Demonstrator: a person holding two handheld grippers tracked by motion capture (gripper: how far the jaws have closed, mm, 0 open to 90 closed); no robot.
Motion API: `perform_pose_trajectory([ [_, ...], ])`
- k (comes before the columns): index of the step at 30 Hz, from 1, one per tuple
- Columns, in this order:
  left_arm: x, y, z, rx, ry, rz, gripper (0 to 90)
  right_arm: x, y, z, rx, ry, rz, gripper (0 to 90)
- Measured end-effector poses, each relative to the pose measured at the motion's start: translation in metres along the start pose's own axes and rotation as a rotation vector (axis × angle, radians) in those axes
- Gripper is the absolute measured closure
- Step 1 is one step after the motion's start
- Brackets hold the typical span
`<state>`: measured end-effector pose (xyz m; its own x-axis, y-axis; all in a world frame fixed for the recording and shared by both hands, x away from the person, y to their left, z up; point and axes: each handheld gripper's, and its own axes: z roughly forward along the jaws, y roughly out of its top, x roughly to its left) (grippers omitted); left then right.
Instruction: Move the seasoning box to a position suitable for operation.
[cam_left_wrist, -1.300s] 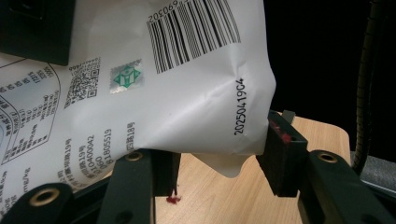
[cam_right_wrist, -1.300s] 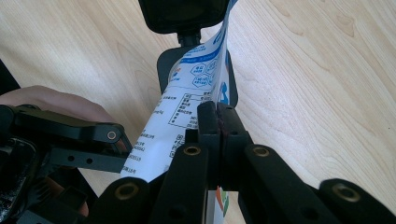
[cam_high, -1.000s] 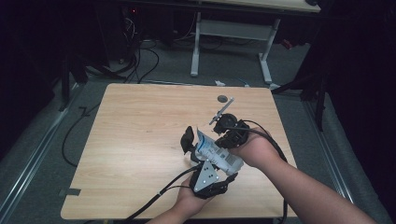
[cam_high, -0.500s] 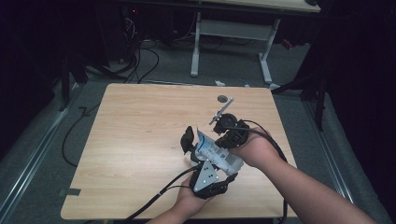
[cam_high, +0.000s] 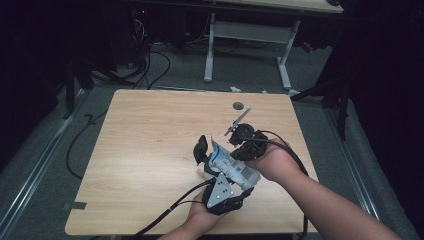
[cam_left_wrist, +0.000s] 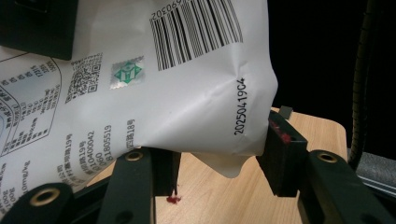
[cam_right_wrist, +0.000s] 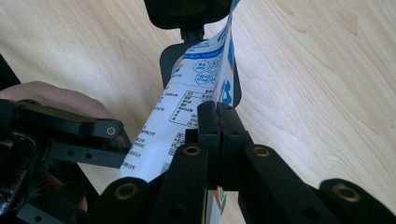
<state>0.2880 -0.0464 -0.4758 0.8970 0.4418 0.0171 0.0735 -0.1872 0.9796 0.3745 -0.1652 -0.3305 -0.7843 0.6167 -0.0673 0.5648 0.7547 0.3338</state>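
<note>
A white pouch (cam_high: 231, 167) printed in blue is held up above the near right part of the wooden bench (cam_high: 145, 150), between the two tongs. In the high view it lies slanted, its upper end pointing far-left and its lower end near-right, close to the person's right hand (cam_high: 272, 162).

The left tongs (cam_high: 215, 165) come up from the near edge, with the grey three-cornered plate (cam_high: 220, 190) on top and the cable (cam_high: 165, 215) trailing off toward the near left. In the left gripper view the jaws stand either side of the pouch's (cam_left_wrist: 140, 88) lower edge: the one on the right of that view presses on the creased corner just beside the printed date, and the one on the left lies against the printed face. So the left tongs pinch the pouch across its width, standing partly apart because of the pouch's bulk. A barcode and a small green seal are on that face.

The right tongs (cam_right_wrist: 218, 119) are pressed together, with the edge of the pouch (cam_right_wrist: 187, 116) nipped between the two pads; the pouch rises from them toward the far side of that view, where the black jaw of the left tongs stands behind it. Bare bench wood lies on either side.

On the far part of the bench a small dark round mark (cam_high: 238, 105) lies near the edge, well apart from the hands.
</note>
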Motion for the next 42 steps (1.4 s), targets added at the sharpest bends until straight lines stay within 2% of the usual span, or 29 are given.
perform_pose_trajectory([
  [13,-0.001,-0.008,-0.002,0.017,-0.003,0.008,54.2,0.000,-0.004,0.003,0.008,0.016,0.006,90.0],
  [21,-0.001,-0.013,-0.003,0.030,-0.002,0.010,54.2,0.001,-0.008,0.003,0.006,0.032,0.026,90.0],
  [31,-0.001,-0.016,-0.003,0.035,-0.001,0.008,54.3,0.000,-0.010,0.003,0.011,0.031,0.036,90.0],
  [35,0.000,-0.016,-0.003,0.034,-0.001,0.007,54.3,-0.001,-0.010,0.003,0.005,0.038,0.053,90.0],
  [42,0.000,-0.016,-0.003,0.037,0.000,0.014,54.4,-0.003,-0.010,0.001,0.007,0.067,0.119,89.9],
])
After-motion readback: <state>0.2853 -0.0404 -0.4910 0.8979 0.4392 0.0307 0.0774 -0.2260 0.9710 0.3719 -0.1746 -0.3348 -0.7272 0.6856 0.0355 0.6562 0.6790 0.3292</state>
